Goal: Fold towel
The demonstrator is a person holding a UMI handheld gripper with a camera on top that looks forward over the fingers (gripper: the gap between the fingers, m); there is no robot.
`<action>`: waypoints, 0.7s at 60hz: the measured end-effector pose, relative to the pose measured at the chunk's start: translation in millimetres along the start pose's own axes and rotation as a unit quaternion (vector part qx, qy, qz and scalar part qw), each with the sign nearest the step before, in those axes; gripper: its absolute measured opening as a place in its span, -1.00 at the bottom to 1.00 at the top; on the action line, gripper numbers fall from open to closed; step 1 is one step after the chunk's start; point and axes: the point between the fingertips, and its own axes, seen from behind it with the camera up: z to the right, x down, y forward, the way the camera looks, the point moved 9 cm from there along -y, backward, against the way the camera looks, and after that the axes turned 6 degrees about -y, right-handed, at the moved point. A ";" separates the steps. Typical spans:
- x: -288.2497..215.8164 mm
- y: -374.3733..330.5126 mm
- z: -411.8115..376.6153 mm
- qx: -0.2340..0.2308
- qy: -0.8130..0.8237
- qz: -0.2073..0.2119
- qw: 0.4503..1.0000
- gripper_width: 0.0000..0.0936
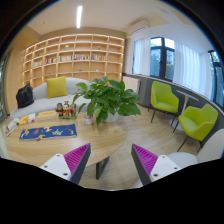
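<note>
My gripper (112, 160) is open, its two fingers with magenta pads (74, 157) spread wide apart and nothing between them. It is raised above a round wooden table (60, 140) whose edge curves just ahead of the fingers. No towel is visible in this view.
A leafy potted plant (108, 98) stands on the table beyond the fingers. Two green chairs (164, 100) stand to the right by the windows. A sofa with a yellow cushion (56, 87), a blue play mat (48, 131) and wooden shelves (78, 58) lie beyond on the left.
</note>
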 end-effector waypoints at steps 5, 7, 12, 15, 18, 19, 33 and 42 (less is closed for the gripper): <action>3.5 0.7 -6.2 -0.004 -0.005 -0.005 1.000 0.82; 5.4 -0.5 -11.0 -0.004 -0.009 -0.008 1.000 0.82; 15.1 -2.2 -28.9 -0.009 -0.022 -0.020 1.000 0.81; 25.4 -5.5 -48.8 -0.018 -0.024 -0.029 0.999 0.81; 35.0 -8.8 -70.5 -0.033 -0.028 -0.041 0.998 0.81; 38.4 -9.9 -78.8 -0.040 -0.030 -0.044 0.998 0.81; 71.8 -15.7 -242.7 -0.161 -0.064 -0.083 0.981 0.81; 55.2 -10.1 -377.9 -0.255 -0.074 -0.078 0.961 0.82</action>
